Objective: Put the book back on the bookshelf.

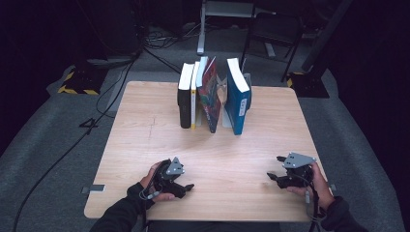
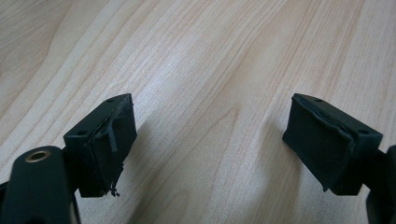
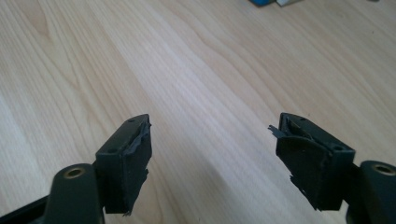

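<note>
Both grippers agape (nothing held); books [image 1: 212,94] far

A dark recording studio: black curtains, cables [image 1: 121,82] (loose on grey carpet), one wooden table [image 1: 145,145] and a folding chair [image 1: 273,34].

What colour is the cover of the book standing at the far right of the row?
Blue, with white page edges; the blue upright book shows best in the high view.

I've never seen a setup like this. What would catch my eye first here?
Probably the row of books standing on the far side of the wooden table, the blue book at the right end leaning, with a gap beside it. Next, the two black tools near the front edge: the left gripper and the right gripper, each in a hand, jaws open and holding nothing.
</note>
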`<action>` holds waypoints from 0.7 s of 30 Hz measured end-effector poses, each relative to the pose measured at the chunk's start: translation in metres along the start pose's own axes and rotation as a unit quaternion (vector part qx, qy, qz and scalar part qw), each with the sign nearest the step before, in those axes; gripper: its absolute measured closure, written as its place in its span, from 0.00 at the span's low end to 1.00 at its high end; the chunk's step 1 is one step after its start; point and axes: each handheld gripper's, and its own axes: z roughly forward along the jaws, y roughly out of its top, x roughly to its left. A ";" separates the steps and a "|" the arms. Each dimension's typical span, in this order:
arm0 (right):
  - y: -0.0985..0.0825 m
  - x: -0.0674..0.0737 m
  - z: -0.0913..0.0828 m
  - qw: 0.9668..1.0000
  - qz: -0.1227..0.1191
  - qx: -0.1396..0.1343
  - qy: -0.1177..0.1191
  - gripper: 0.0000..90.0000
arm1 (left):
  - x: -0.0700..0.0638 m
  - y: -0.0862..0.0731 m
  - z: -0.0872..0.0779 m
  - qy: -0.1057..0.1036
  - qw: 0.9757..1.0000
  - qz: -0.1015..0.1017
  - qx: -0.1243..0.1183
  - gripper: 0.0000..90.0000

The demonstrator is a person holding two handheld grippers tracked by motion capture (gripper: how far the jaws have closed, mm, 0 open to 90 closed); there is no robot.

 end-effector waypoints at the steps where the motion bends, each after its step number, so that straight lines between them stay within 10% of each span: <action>1: -0.004 0.000 -0.001 1.000 0.003 0.002 -0.001 0.30 | 0.000 0.000 0.000 0.000 1.000 0.000 0.000 0.18; 21: -0.076 -0.007 -0.029 0.994 0.098 -0.017 0.037 0.29 | 0.000 0.000 0.000 0.001 1.000 -0.001 0.000 0.18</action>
